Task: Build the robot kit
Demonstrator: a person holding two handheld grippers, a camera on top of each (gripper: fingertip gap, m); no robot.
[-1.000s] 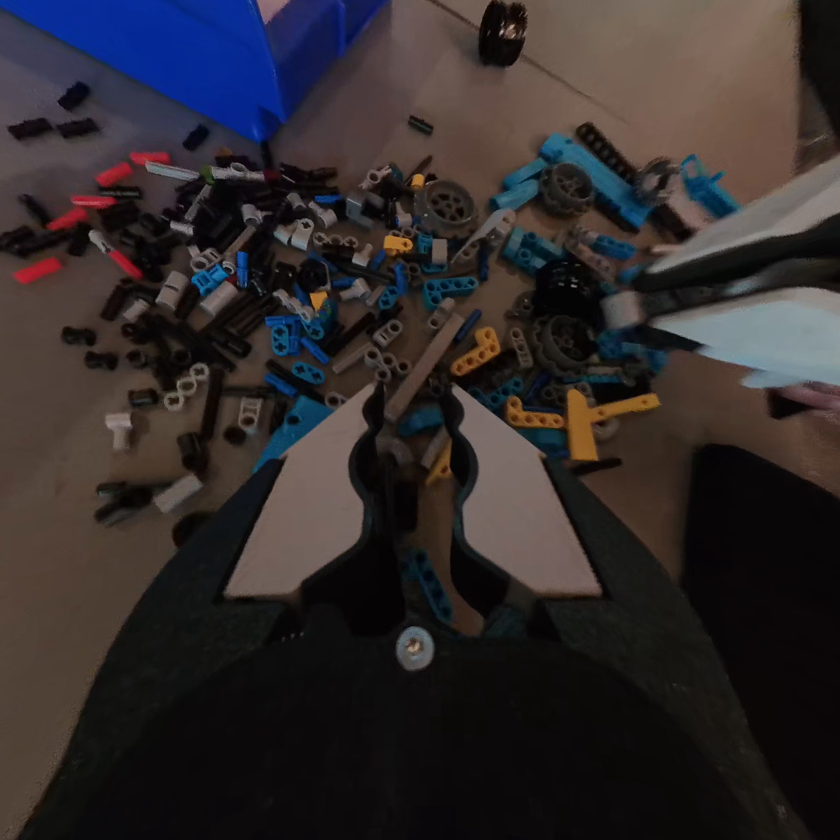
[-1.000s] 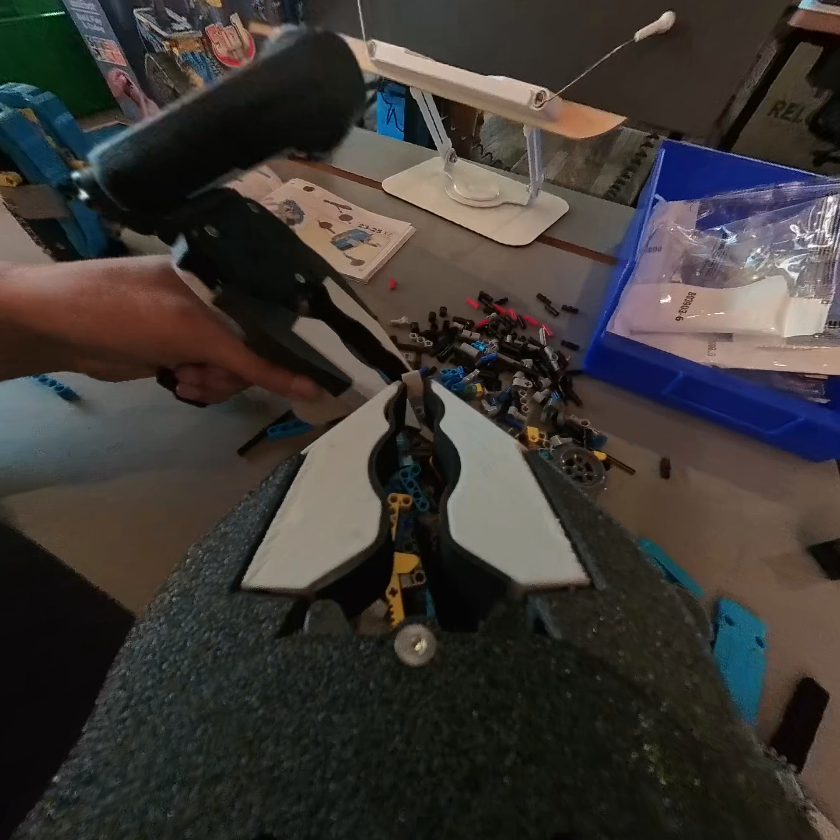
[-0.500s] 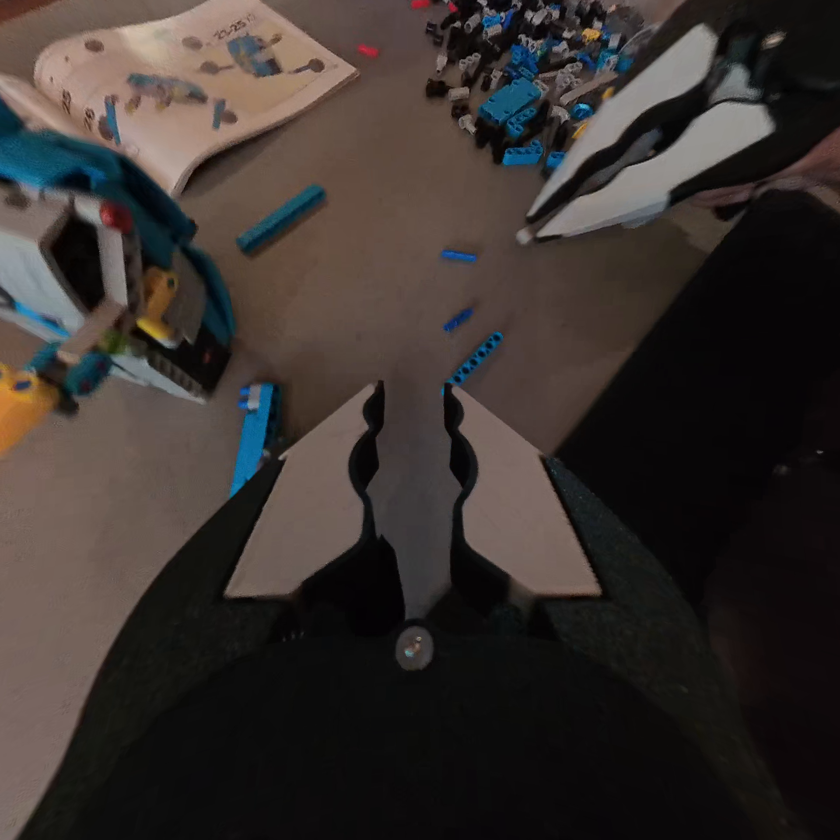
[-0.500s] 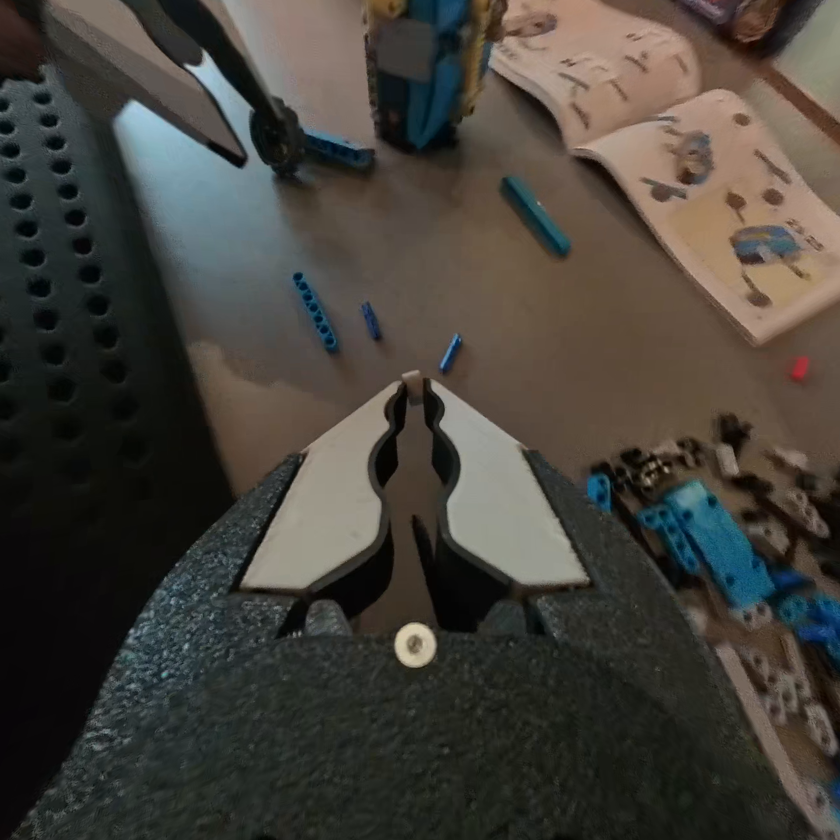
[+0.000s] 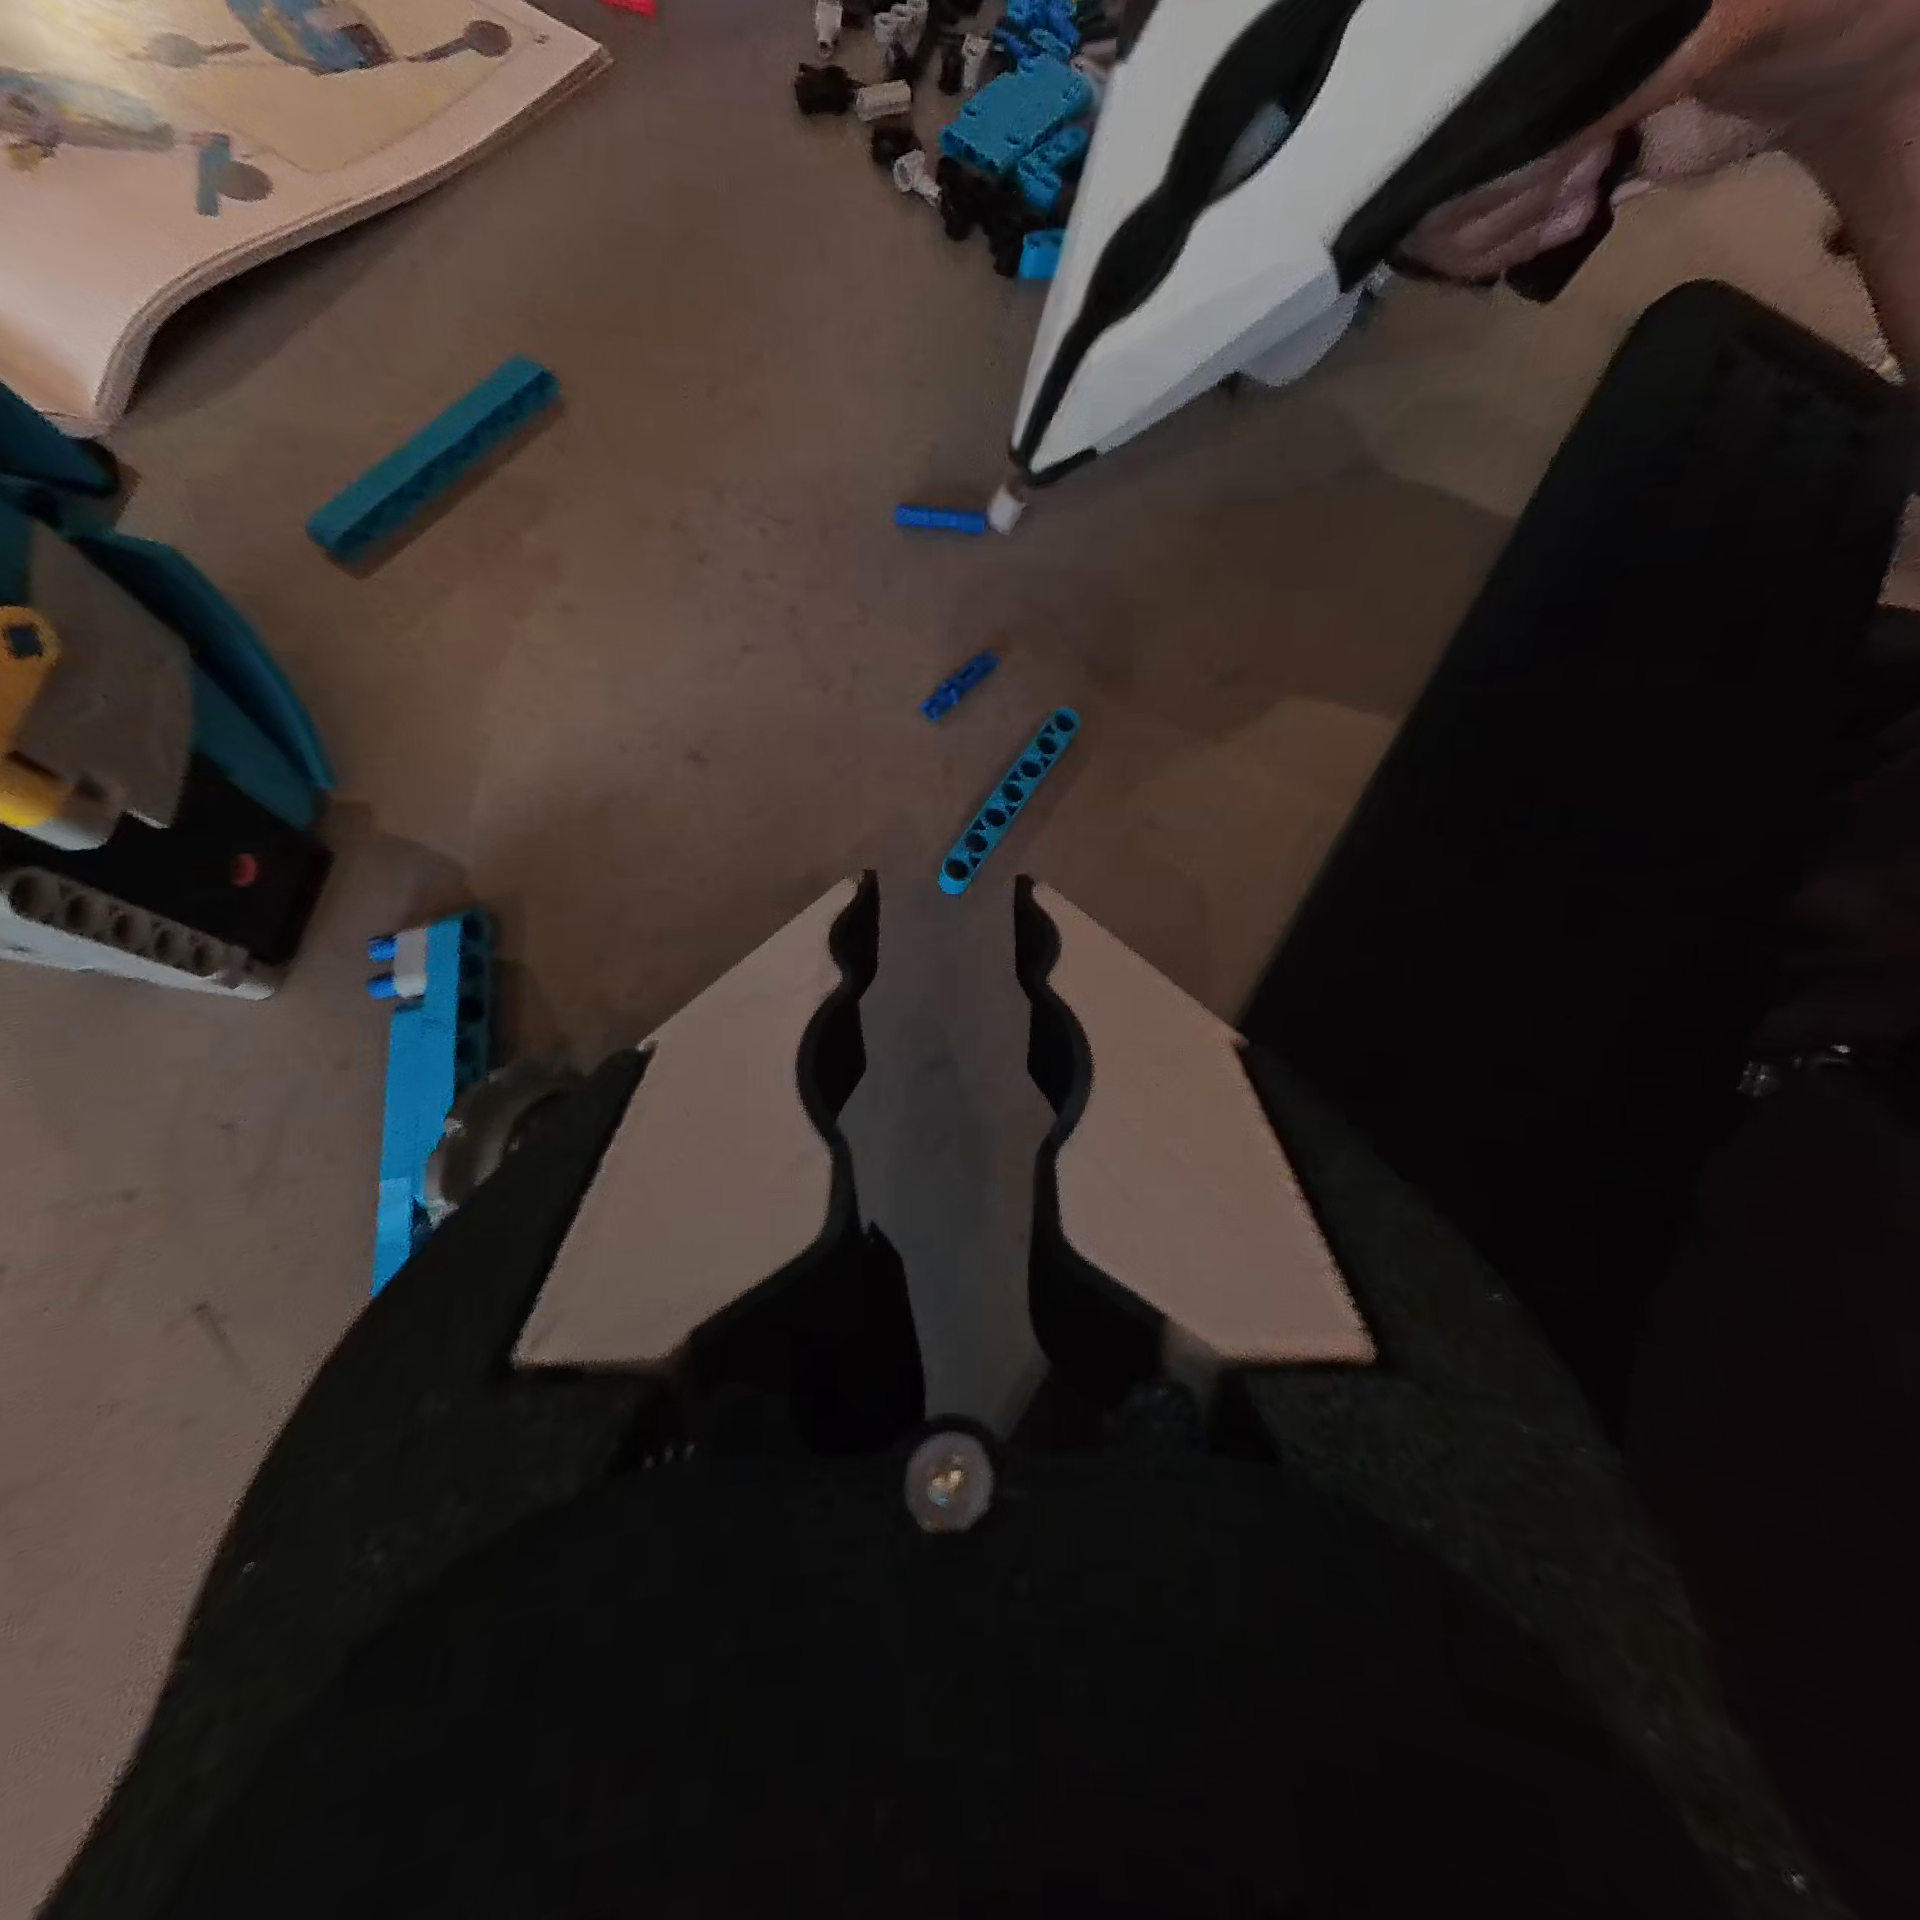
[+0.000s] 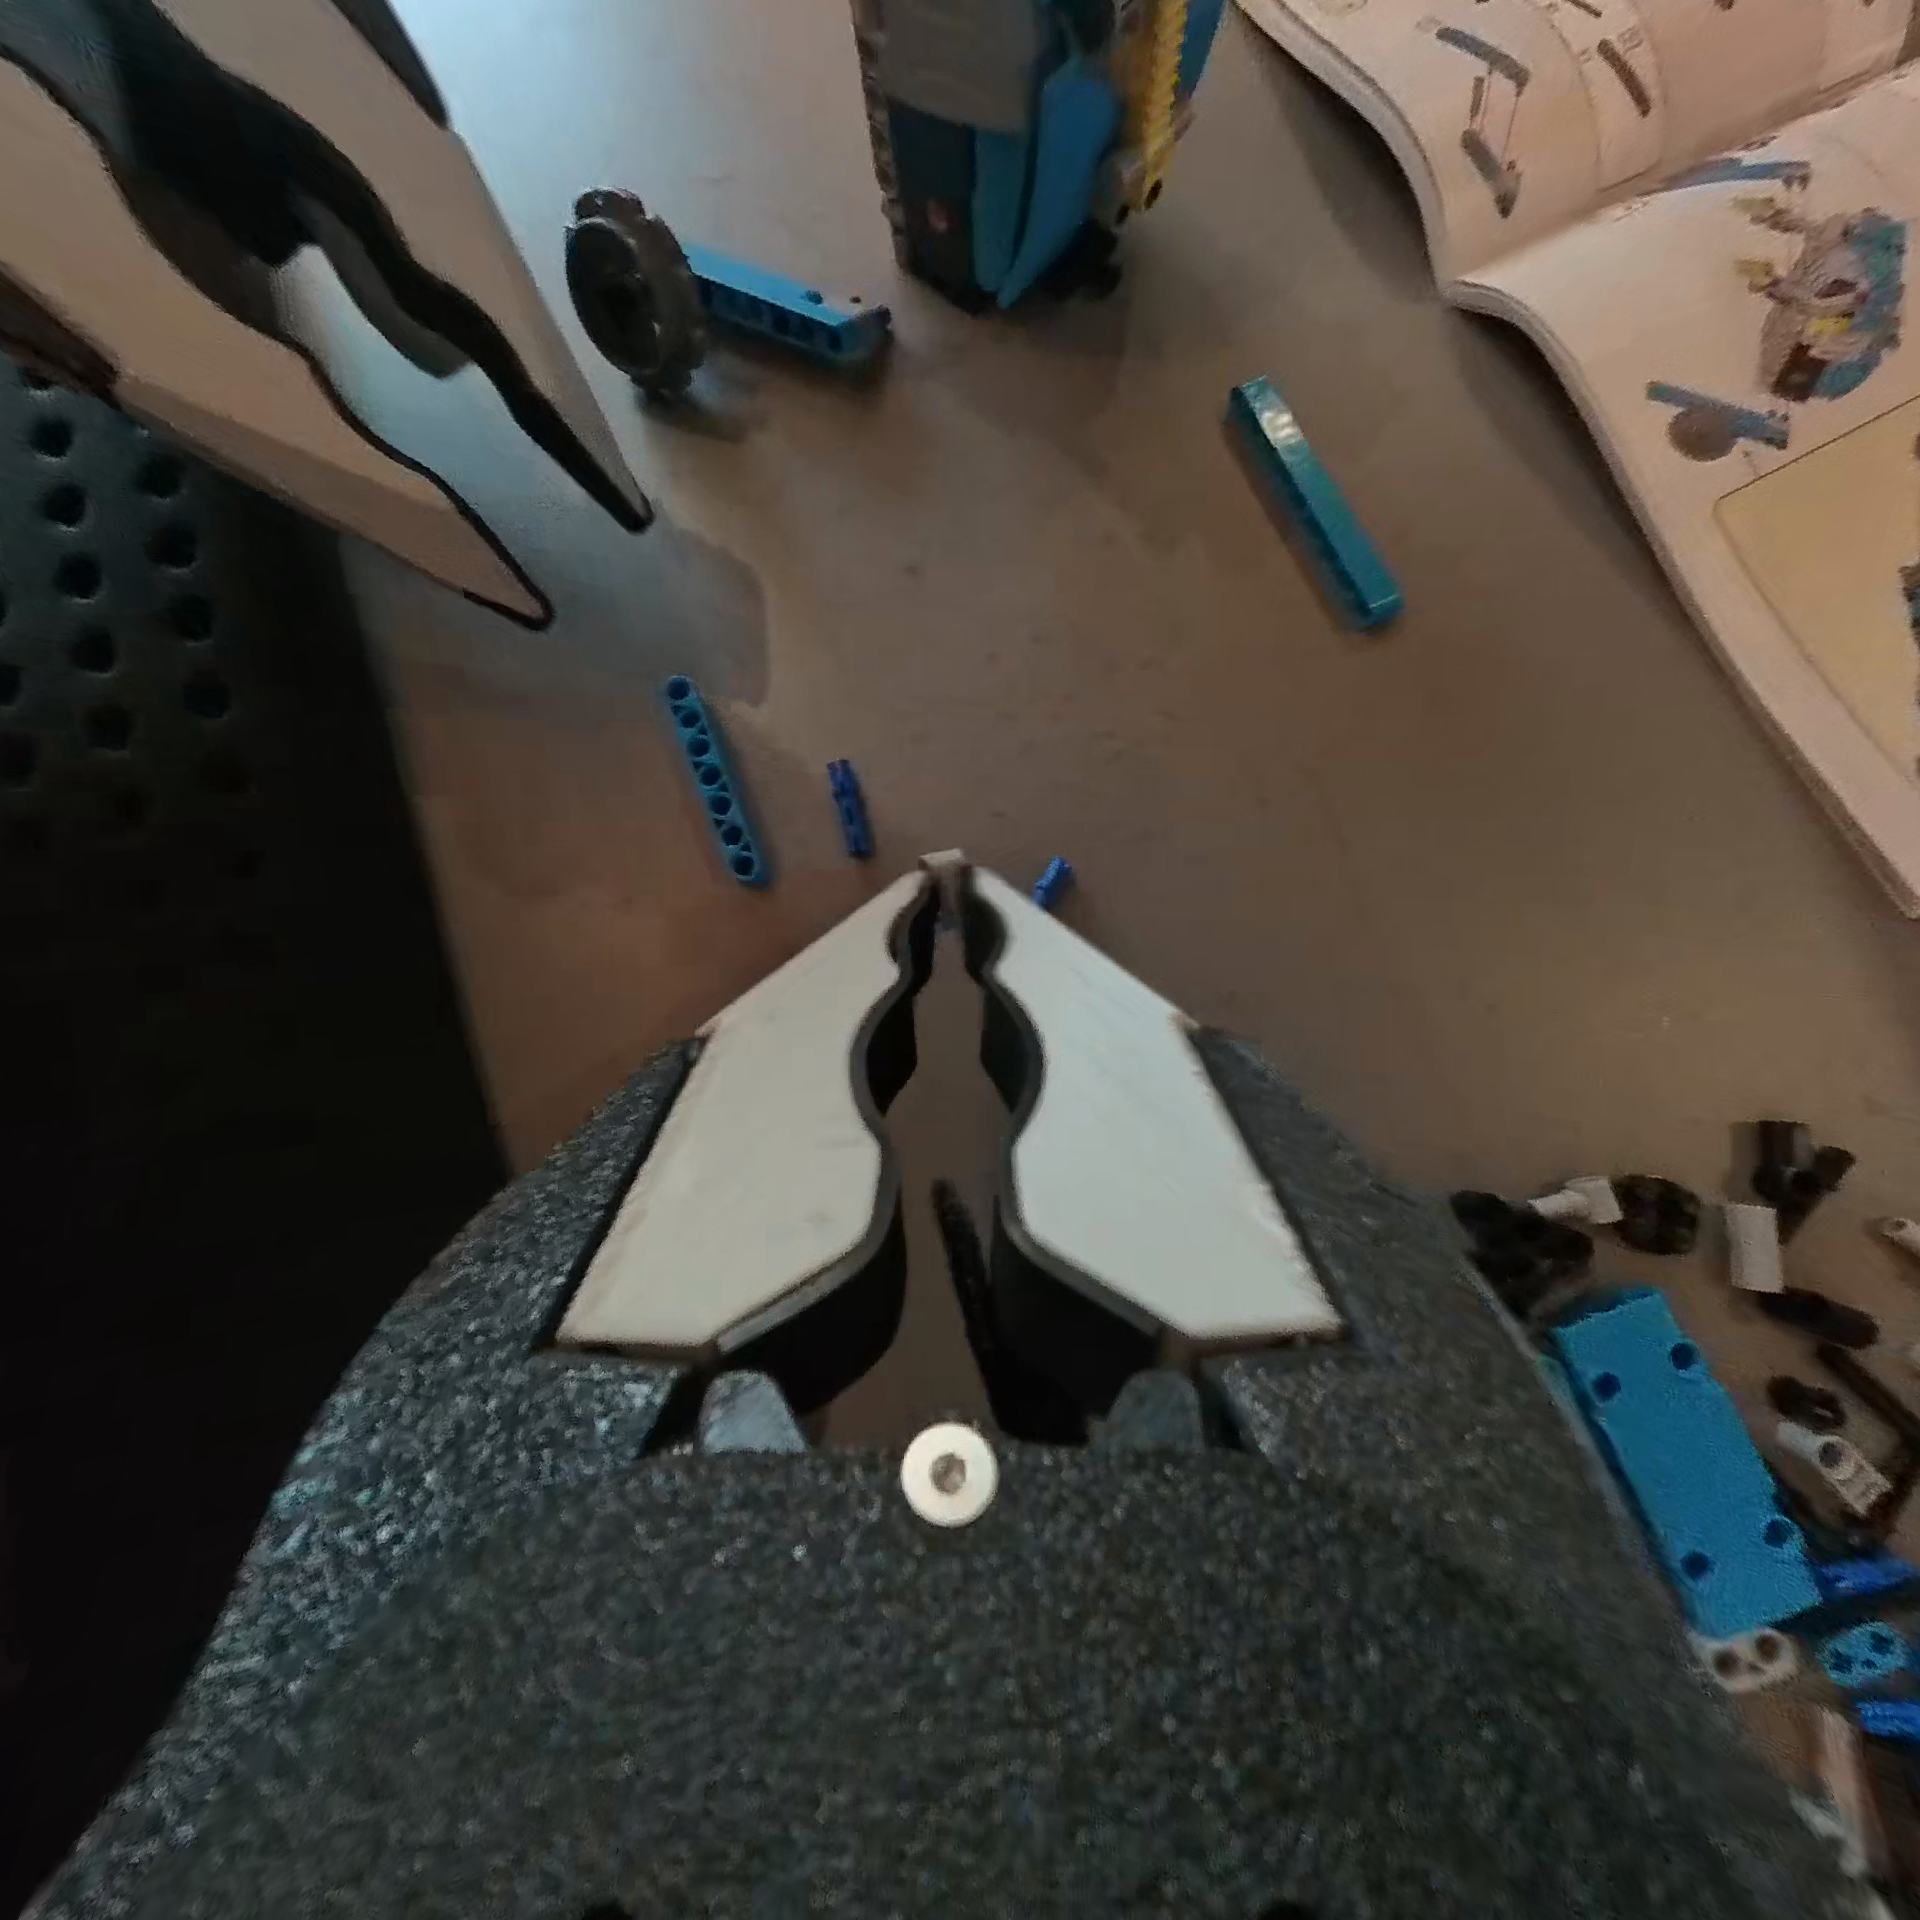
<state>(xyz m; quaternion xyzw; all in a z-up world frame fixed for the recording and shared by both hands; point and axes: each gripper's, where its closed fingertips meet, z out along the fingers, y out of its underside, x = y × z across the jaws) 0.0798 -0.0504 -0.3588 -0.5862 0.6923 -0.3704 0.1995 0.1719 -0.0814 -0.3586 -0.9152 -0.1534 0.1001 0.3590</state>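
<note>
My right gripper [image 6: 943,883] is shut on a small grey piece [image 6: 943,860] at its tips, low over the brown table. It also shows in the left wrist view [image 5: 1023,480], the grey piece [image 5: 1006,511] next to a small blue pin [image 5: 940,517]. My left gripper [image 5: 943,888] is open and empty, just above a light blue holed beam [image 5: 1010,800]. A second blue pin [image 5: 958,686] lies beyond the beam. In the right wrist view the left gripper [image 6: 592,569] hangs at upper left, over the holed beam [image 6: 717,779] and the pins [image 6: 850,808].
A partly built blue model [image 6: 1029,135] stands at the back, with a wheel on a blue beam [image 6: 629,296] beside it. A teal beam [image 6: 1314,504] and an open booklet [image 6: 1662,312] lie to the right. A parts pile [image 6: 1662,1455] is near right. A black perforated surface [image 6: 104,623] is at left. Some 10 cm of space lies between my two pairs of fingers.
Both grippers have swung away from the parts pile to the table near the model. The right gripper, still shut on the grey piece, has come lower, beside a blue pin.
</note>
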